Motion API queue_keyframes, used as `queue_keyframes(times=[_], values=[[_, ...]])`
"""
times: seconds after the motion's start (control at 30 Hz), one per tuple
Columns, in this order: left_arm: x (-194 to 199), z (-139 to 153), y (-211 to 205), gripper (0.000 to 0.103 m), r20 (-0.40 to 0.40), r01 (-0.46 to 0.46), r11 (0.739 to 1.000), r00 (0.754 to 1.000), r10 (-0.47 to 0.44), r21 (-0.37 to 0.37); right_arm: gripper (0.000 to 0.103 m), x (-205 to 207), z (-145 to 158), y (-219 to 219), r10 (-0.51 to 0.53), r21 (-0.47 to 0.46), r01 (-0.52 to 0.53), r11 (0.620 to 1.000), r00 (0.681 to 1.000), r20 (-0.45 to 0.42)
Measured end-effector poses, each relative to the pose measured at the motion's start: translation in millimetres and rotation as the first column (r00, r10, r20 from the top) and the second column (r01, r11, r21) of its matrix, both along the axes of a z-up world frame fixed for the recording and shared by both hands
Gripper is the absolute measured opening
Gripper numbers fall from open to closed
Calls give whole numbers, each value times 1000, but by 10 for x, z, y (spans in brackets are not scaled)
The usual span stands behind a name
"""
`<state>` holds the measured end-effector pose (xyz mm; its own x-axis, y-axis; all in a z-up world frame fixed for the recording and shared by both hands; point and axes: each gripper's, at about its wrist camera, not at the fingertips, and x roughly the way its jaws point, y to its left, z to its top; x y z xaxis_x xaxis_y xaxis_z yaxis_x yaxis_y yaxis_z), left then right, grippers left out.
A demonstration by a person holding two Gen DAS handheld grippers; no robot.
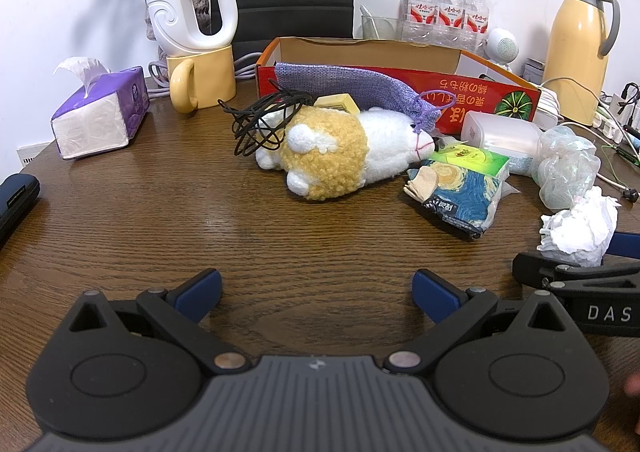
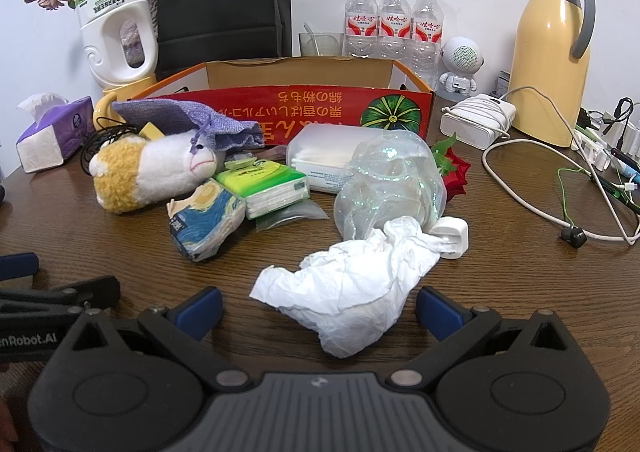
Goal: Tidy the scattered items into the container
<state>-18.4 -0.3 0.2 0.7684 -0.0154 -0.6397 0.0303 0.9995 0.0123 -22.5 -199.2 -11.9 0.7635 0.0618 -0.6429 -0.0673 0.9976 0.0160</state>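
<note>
Looking at the crumpled white tissue point(image 2: 352, 284) first, lying on the wooden table point(image 2: 500, 252) right in front of the right gripper point(image 2: 319, 308), between its spread blue fingertips point(image 2: 200, 310) but not being squeezed yet. Probably weighing next to nothing and squashing flat under any pinch, so best grabbing across the thick bunched middle, not a loose edge that could tear or slip out. Looking wrinkled, puffy, bright white, touching the small white charger plug point(image 2: 452, 238) and sitting just beside the clear cellophane wrap point(image 2: 390, 183). Left gripper point(image 1: 316, 294) also hanging open over bare wood, holding nothing. Red cardboard box point(image 2: 288, 107) waiting behind the pile, apparently empty. Plush toy point(image 1: 332, 149) lying near it, soft, easy to pinch mid-body.
</note>
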Motion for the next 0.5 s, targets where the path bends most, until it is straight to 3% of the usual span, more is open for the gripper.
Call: queue_keyframes(times=[0.17,0.37,0.5], values=[[-34,29,30,103,21,33,999,999,-33,11,101,-87,52,10,41,-9,-41,999,999,-9],[53,270,148,103,86,83,995,993,-78,-58,101,-273,267,-32,86,-37,-82,996,991,100],[259,455,179,103,176,110,994,978,-111,14,100,-177,357,-61,126,-6,-127,992,986,112]])
